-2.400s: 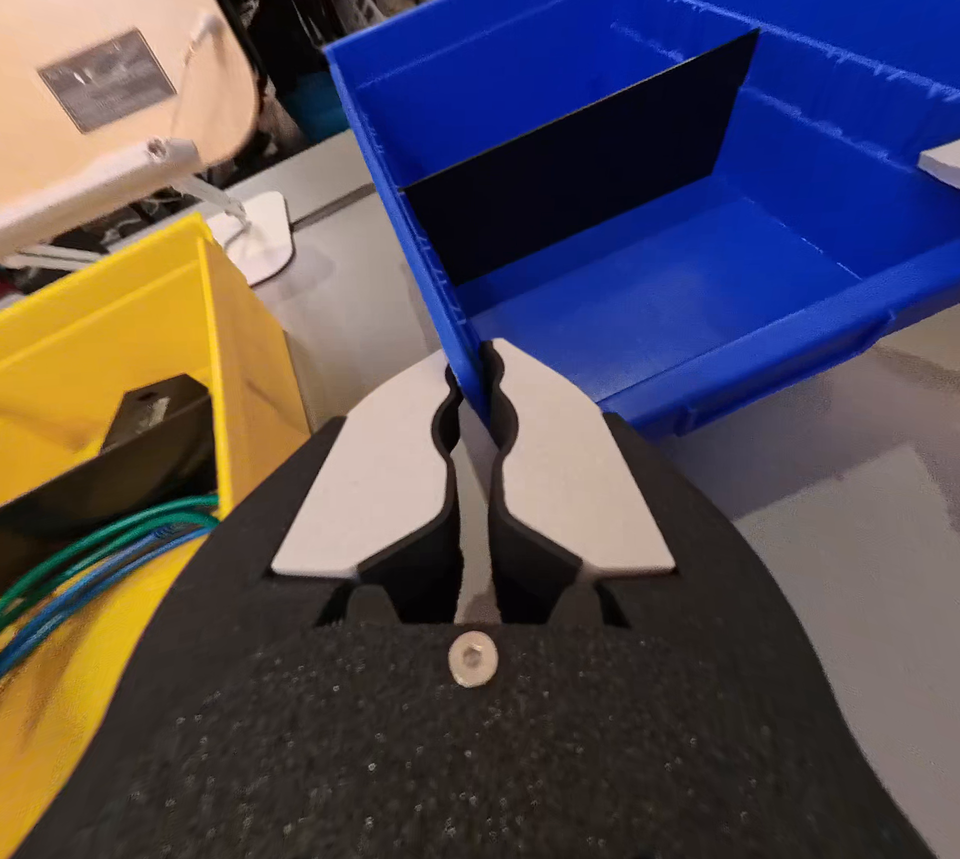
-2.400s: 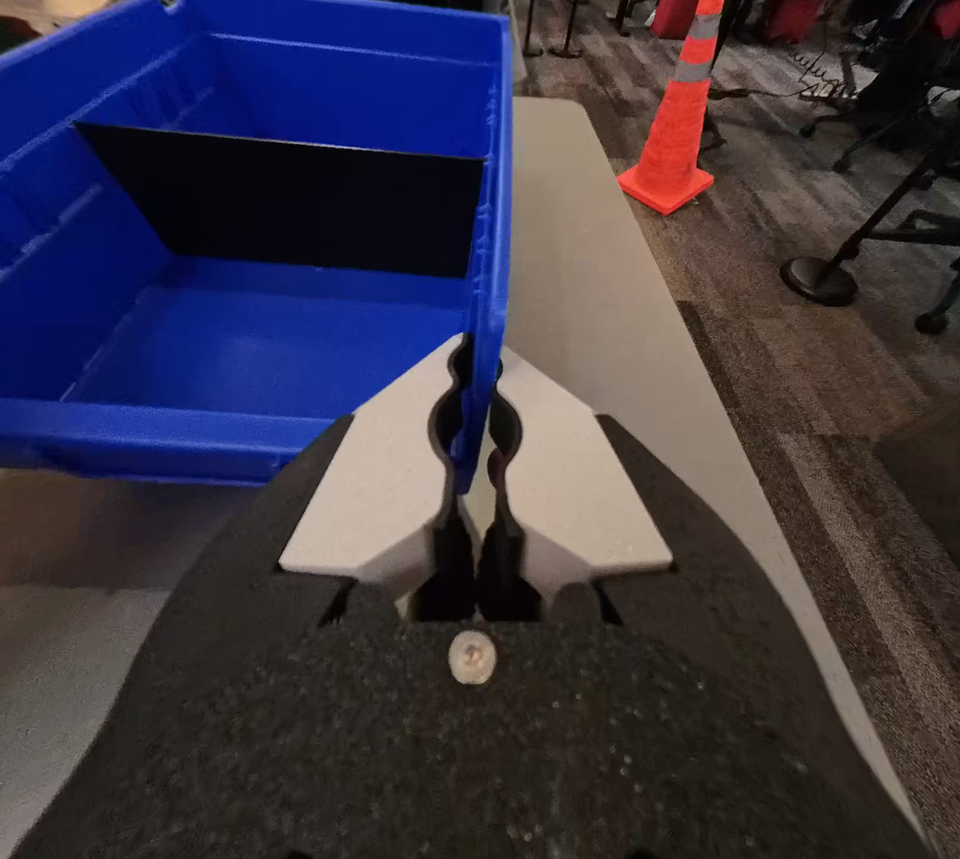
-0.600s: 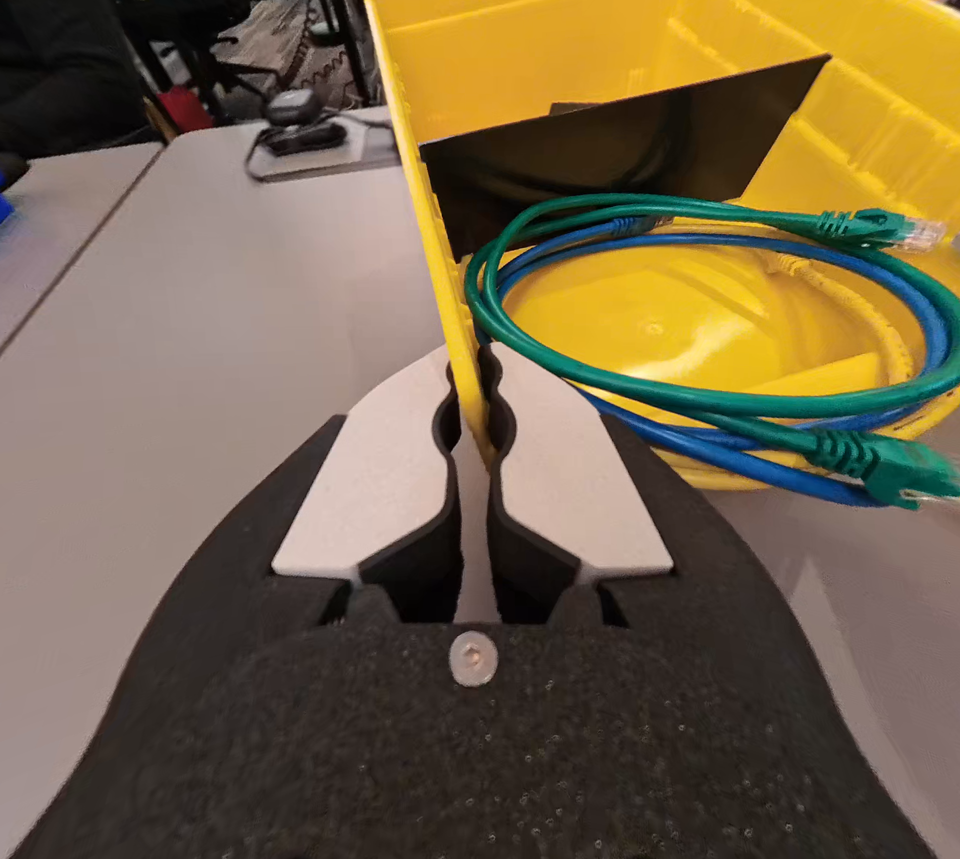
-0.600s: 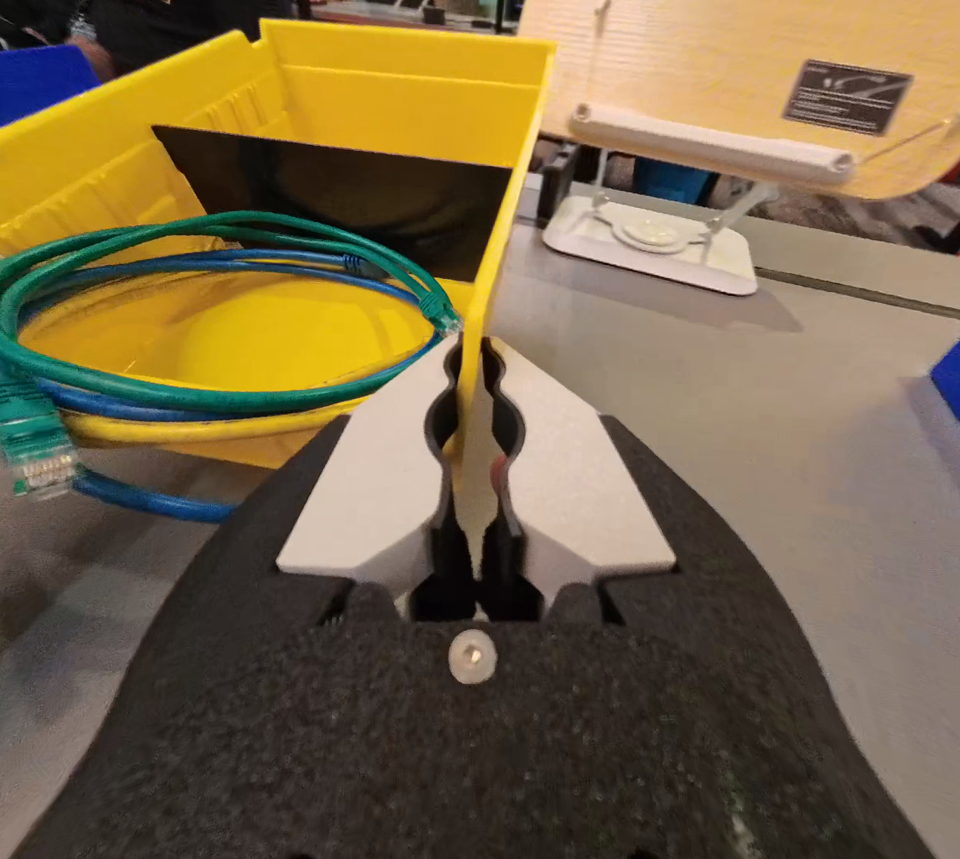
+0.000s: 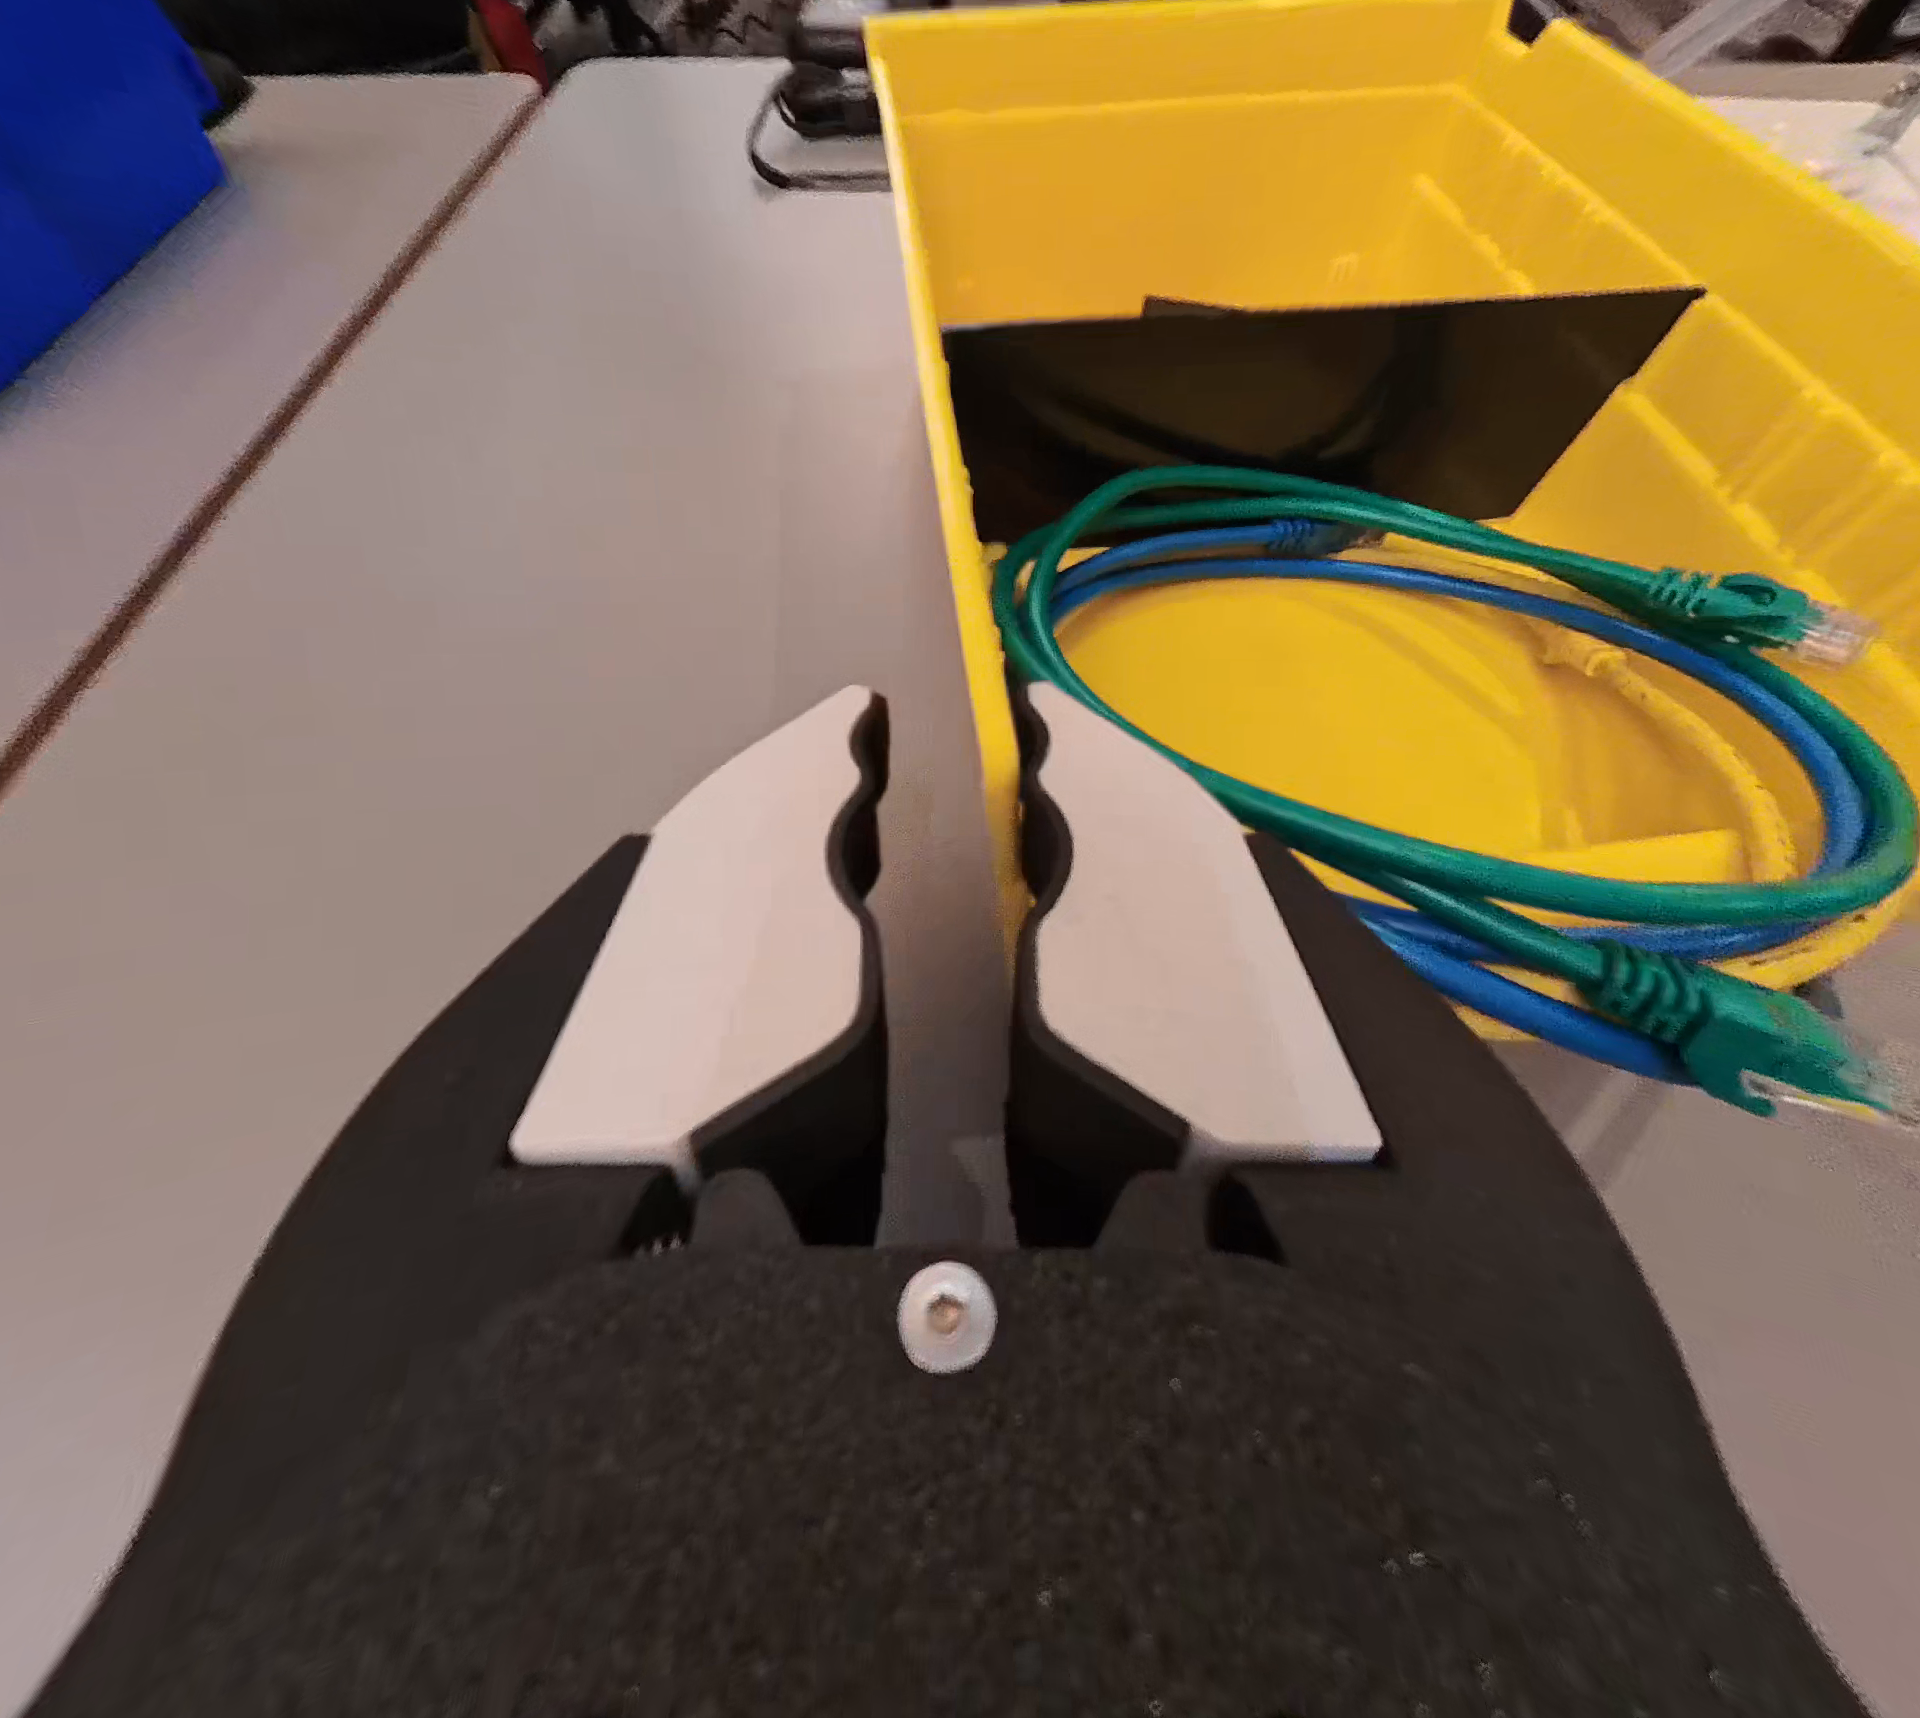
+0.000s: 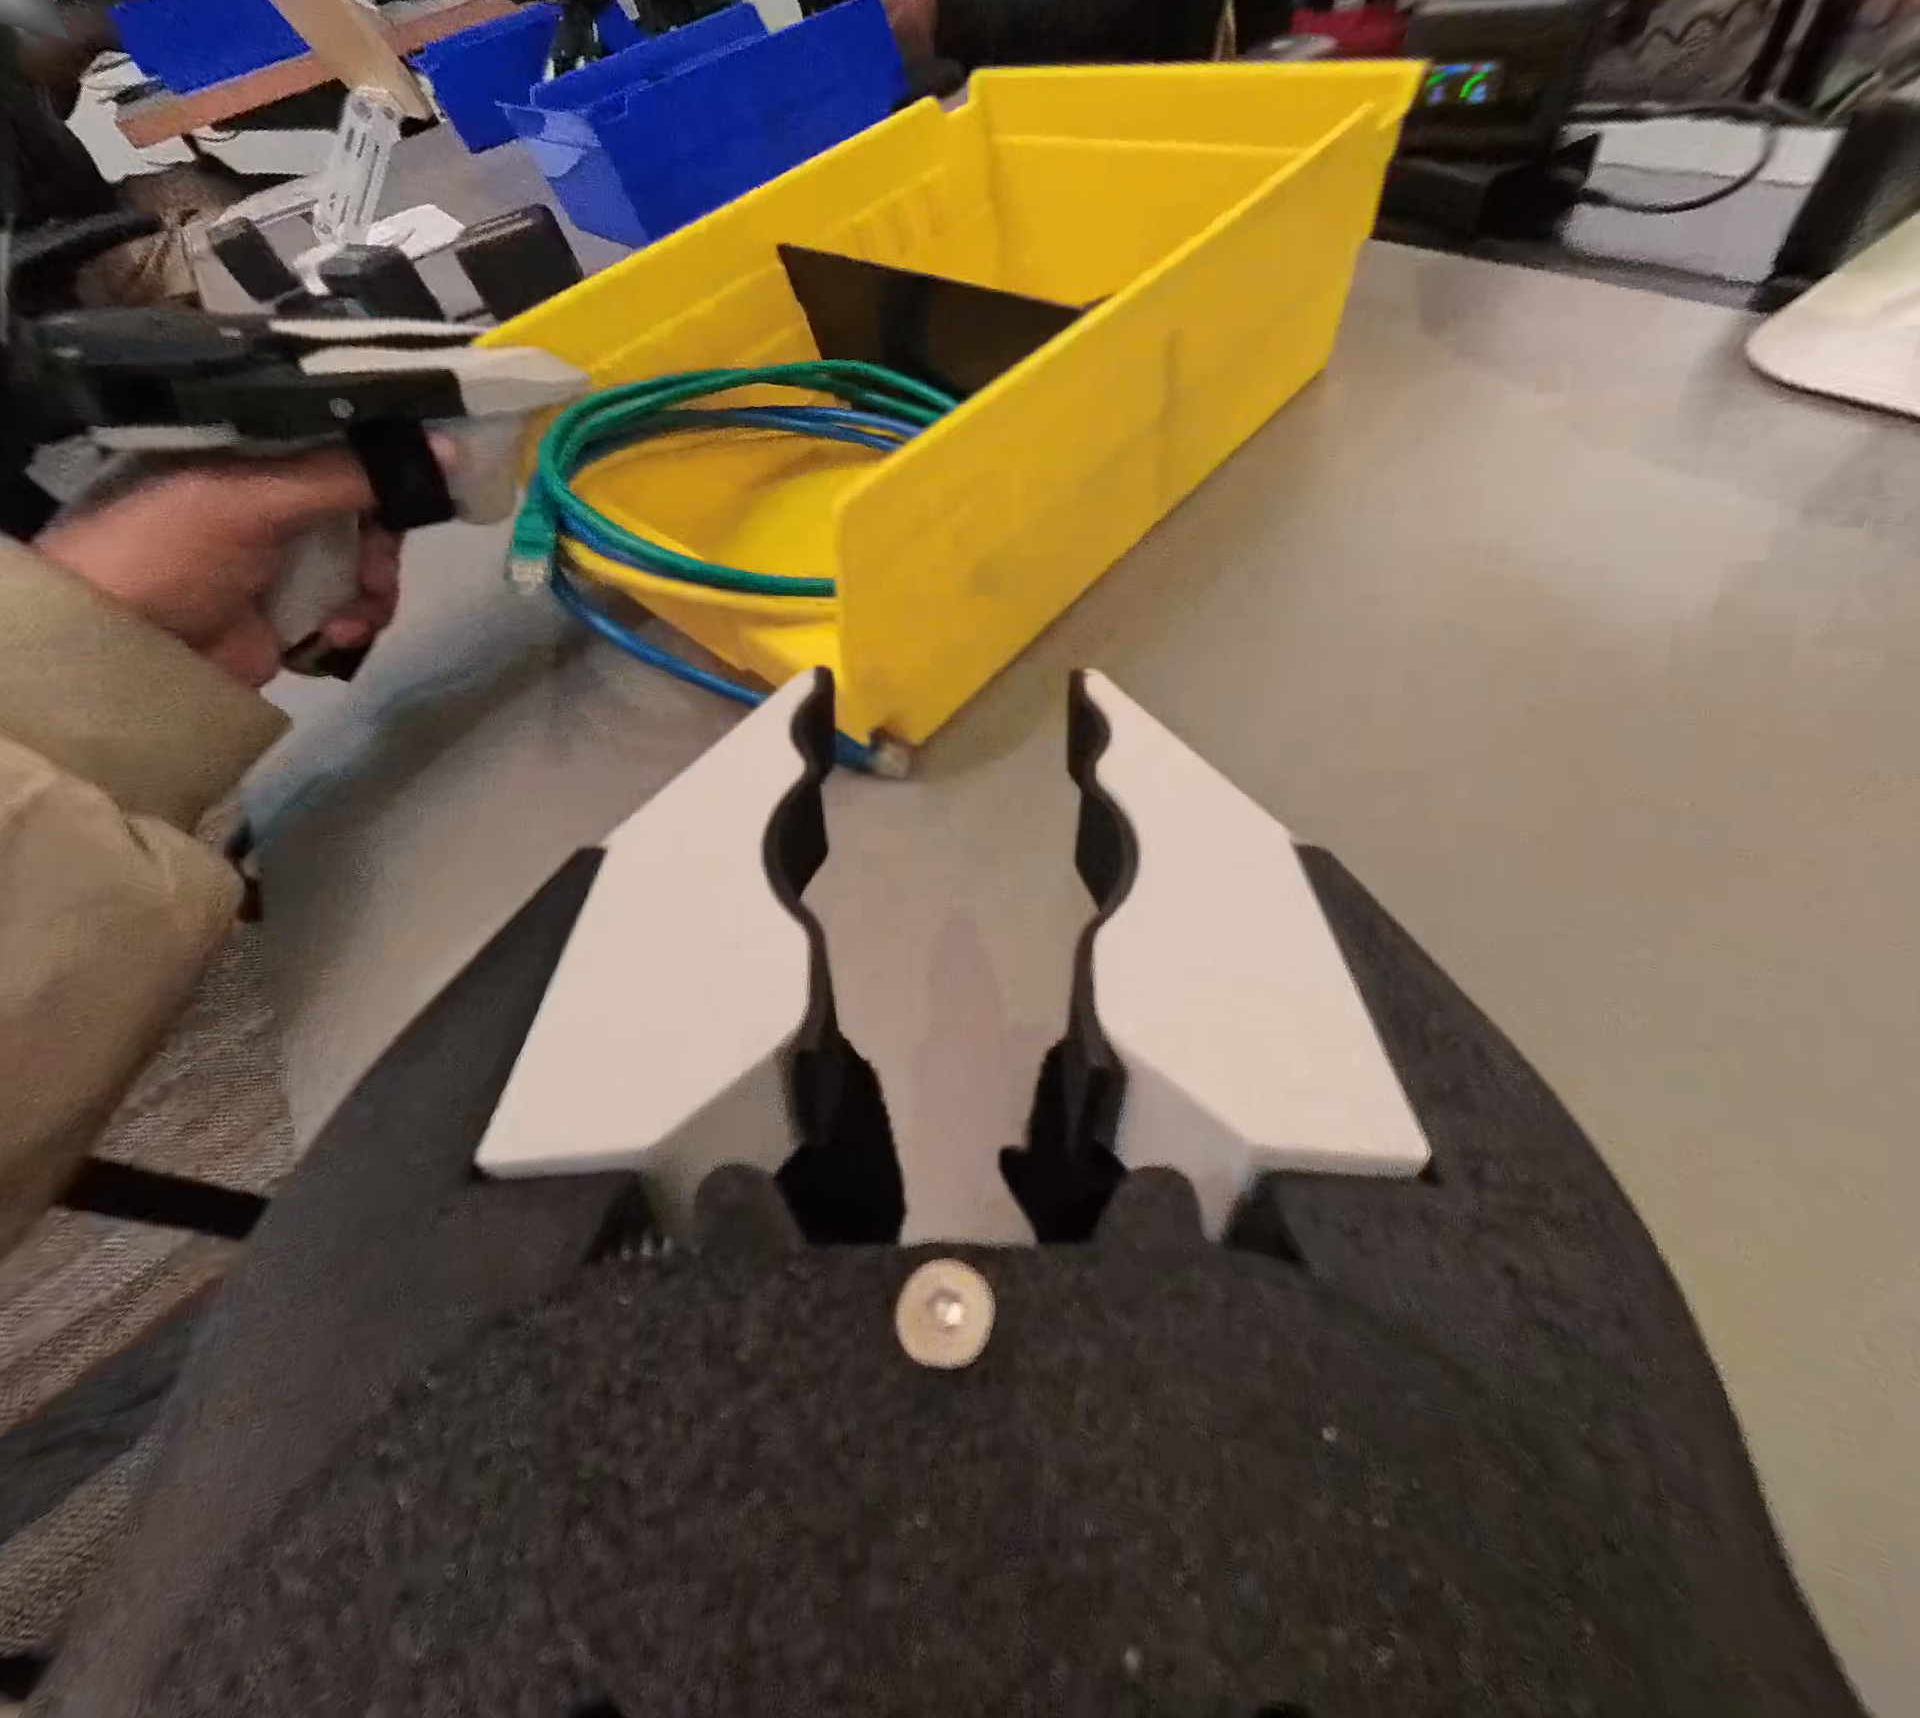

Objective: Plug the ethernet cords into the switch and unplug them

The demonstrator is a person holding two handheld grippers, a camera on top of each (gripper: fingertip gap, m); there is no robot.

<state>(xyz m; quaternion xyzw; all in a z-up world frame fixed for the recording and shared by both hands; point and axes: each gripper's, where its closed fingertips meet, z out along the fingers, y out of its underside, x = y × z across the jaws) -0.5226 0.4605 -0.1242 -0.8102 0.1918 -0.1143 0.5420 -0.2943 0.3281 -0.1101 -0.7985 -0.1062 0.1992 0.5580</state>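
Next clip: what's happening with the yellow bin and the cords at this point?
A person holds a two-finger gripper in each hand at a grey table. Both the left gripper and the right gripper have their jaws open and hold nothing. The yellow bin sits on the table, with coiled green, blue and yellow ethernet cords spilling over its low front edge. A black divider stands across the bin. No switch can be made out, and no cord has been picked up.
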